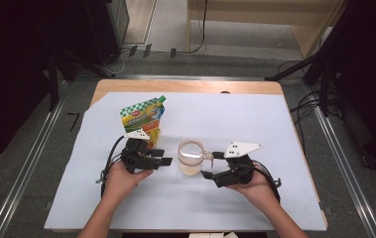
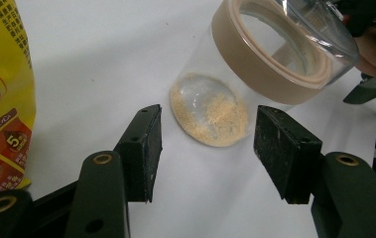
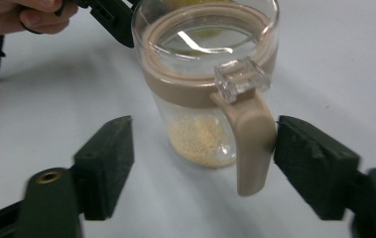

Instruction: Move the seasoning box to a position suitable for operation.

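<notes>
The right hand-held gripper (image 3: 203, 163) is seen released, its jaws set either side of the tan handle (image 3: 249, 144) of the clear mug (image 3: 205, 74), one pad just touching it. In the left gripper view, the left hand-held gripper (image 2: 206, 148) is likewise unclenched before the mug's base, where yellow grains (image 2: 210, 114) are shown. From above, the mug is placed mid-table (image 1: 275, 124), a yellow pouch (image 1: 143, 119) behind the left hand.

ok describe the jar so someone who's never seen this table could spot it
On the white sheet covering the table, look between the two grippers. The jar stands there: clear, tan-rimmed, tan handle, pale grains at the bottom, unlike the yellow-green pouch behind.
</notes>
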{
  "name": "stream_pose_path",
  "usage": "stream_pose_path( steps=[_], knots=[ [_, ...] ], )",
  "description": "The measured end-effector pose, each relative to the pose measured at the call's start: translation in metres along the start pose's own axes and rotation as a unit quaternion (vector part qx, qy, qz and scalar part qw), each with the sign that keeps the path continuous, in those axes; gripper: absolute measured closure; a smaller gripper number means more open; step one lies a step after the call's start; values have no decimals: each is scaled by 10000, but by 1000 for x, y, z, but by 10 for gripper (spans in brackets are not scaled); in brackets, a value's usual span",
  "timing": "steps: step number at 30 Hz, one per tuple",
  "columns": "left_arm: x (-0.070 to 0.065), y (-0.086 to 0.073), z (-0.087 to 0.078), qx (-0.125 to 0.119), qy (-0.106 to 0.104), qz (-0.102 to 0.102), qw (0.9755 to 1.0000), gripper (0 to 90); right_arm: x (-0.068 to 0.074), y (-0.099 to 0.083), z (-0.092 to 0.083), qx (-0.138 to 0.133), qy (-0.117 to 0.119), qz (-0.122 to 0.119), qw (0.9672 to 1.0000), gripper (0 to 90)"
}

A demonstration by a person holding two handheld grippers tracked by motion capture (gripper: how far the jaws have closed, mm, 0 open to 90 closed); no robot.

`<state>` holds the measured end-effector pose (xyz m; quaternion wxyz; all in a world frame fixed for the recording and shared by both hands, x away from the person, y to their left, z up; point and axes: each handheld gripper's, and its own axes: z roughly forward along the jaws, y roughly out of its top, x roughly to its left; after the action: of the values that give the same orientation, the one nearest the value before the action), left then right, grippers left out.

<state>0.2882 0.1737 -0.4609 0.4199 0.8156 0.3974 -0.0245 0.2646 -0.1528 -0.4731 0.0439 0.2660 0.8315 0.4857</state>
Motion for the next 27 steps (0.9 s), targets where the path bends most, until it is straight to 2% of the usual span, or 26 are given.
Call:
stream_pose_path(
  steps=[2,3,4,6,7,8,9,10,11,12,13,14,16,25,27],
  knots=[
    [0,0,1,-4,9,11,10000,463,-2,-4,-8,-24,2,81,10000,395],
    [0,1,2,2,14,23,10000,463,-2,-4,-8,-24,2,81,10000,395],
    [-1,1,3,29,43,40,10000,469,-3,-6,-13,-35,31,104,9999,453],
    [-1,2,5,35,32,11,10000,474,-3,-6,-14,-50,39,86,9999,471],
    [0,3,6,63,59,30,10000,488,-1,-7,-15,-21,12,34,10000,561],
    [0,3,8,93,89,50,9999,492,-1,-7,-15,-21,12,34,10000,561],
    [0,4,9,128,109,74,9998,497,1,-8,-14,-15,25,-6,10000,652],
    [0,4,11,153,113,88,9998,497,1,-8,-14,-15,25,-6,10000,652],
    [1,5,12,158,131,88,9998,500,3,-11,-10,1,62,32,10000,748],
    [1,6,14,184,141,118,9997,500,3,-11,-10,1,62,32,10000,748],
    [2,7,16,201,156,142,9996,498,5,-13,-5,112,53,96,9999,845],
    [2,7,16,201,156,142,9996,495,5,-13,-5,112,53,96,9999,845],
    [2,8,19,133,137,129,9997,483,7,-15,3,176,31,114,9998,900],
    [3,8,22,102,170,182,9996,463,0,-15,11,138,-182,242,9994,900],
    [3,8,22,98,151,191,9997,460,-3,-15,11,145,-149,306,9993,900]
  ],
)
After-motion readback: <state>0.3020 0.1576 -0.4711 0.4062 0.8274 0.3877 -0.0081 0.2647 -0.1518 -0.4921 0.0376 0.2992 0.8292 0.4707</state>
